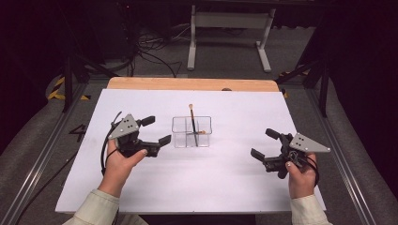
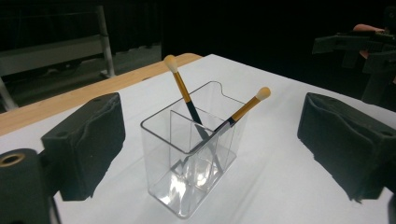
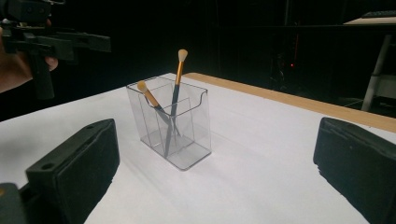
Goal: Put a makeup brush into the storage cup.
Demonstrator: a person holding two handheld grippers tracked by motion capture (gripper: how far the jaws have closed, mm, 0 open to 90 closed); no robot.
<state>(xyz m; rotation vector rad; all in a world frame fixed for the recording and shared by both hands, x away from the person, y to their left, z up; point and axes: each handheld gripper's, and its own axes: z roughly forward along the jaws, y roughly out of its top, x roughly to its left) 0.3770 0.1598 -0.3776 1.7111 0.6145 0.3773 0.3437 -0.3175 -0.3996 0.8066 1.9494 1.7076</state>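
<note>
Both makeup brushes (image 1: 192, 123) stand in the clear organizer (image 1: 191, 131); left gripper (image 1: 156, 131) and right gripper (image 1: 264, 144), flanking it, gape empty, so withdrawal likely remains.

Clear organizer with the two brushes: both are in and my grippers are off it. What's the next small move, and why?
Probably ease the left gripper a little further from the clear organizer and rest. Both brushes, the taller brush and the shorter brush, lean inside it, each gripper's jaws stand open with nothing between them, and the right gripper is already well clear.
</note>
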